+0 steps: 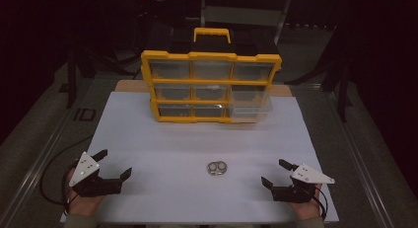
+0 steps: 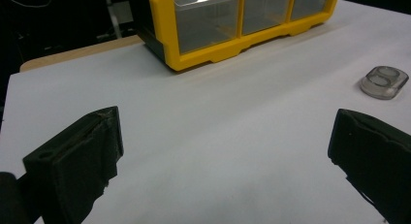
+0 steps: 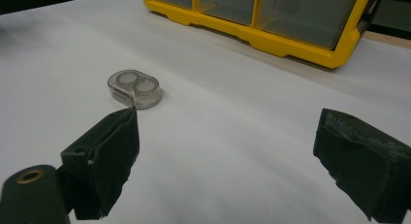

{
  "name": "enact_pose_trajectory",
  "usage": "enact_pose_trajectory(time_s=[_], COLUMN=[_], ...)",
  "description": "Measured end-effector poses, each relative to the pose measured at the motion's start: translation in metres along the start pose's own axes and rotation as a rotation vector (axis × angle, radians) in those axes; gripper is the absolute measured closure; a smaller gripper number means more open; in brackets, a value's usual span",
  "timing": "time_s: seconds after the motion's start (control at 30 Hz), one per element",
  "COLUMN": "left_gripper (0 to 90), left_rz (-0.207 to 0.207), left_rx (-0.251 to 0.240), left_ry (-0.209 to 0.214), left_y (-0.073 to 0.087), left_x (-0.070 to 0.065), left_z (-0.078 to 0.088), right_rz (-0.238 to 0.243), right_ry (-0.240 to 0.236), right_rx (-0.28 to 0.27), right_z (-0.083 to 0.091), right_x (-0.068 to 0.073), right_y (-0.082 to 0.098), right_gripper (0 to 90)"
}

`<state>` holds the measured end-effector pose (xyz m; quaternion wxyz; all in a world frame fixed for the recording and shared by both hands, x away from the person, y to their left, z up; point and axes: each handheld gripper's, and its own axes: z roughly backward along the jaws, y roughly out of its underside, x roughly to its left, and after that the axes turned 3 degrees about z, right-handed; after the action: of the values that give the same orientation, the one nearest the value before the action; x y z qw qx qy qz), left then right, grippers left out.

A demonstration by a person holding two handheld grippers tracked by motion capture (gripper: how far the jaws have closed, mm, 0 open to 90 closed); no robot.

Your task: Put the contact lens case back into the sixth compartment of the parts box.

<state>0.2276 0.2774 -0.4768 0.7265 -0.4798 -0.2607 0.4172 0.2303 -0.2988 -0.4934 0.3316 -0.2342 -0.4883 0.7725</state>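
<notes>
Nearest the camera: left gripper (image 1: 114, 165) and right gripper (image 1: 275, 173), jaws spread wide, nothing held, low over white surface (image 1: 162, 144). Small clear two-well case (image 1: 217, 168) flat on surface between grippers, nearer the right, touching neither. Risk: smooth low shell, likely to skid or pop from a pinch. Yellow drawer organizer (image 1: 211, 85) well beyond; one lower-right drawer (image 1: 250, 108) part-pulled. Drawer and case contents unreadable; surroundings dark.
</notes>
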Motion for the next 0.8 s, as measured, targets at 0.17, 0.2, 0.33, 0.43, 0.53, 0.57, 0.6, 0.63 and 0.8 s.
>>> enact_pose_trajectory(time_s=[0.17, 0.2, 0.33, 0.43, 0.53, 0.57, 0.6, 0.63, 0.8], left_gripper=[0.0, 0.0, 0.0, 0.0, 0.0, 0.0, 0.0, 0.0, 0.0], left_rz=[0.003, -0.001, -0.009, -0.007, 0.002, -0.004, -0.008, -0.011, -0.012], left_rx=[0.002, 0.0, -0.004, -0.003, -0.002, 0.0, 0.0, 0.001, -0.01], left_ry=[-0.003, 0.001, 0.0, -0.003, 0.001, 0.0, 0.002, 0.002, -0.009], left_y=[0.001, 0.0, -0.001, 0.0, 0.0, -0.001, -0.001, -0.002, -0.003], left_x=[0.0, 0.0, -0.001, 0.0, 0.0, 0.0, -0.001, -0.001, -0.001], left_z=[-0.001, 0.0, 0.001, 0.001, 0.0, 0.0, 0.0, 0.0, 0.001], right_rz=[-0.008, -0.01, -0.015, -0.02, -0.024, -0.031, -0.032, -0.034, -0.022], right_ry=[0.003, 0.005, 0.007, 0.0, -0.002, -0.002, -0.008, -0.013, -0.029], right_rx=[0.002, 0.004, 0.008, 0.008, 0.012, 0.017, 0.023, 0.029, 0.041], right_z=[-0.001, -0.001, -0.002, -0.002, -0.001, -0.001, -0.002, -0.002, -0.003], right_x=[-0.002, -0.002, -0.002, -0.003, -0.003, -0.003, -0.003, -0.003, -0.003], right_y=[0.0, 0.001, 0.001, 0.0, -0.001, -0.003, -0.004, -0.006, -0.014], right_gripper=[8.8, 8.8, 8.7, 8.8, 8.7, 7.8, 7.4, 7.4, 7.3])
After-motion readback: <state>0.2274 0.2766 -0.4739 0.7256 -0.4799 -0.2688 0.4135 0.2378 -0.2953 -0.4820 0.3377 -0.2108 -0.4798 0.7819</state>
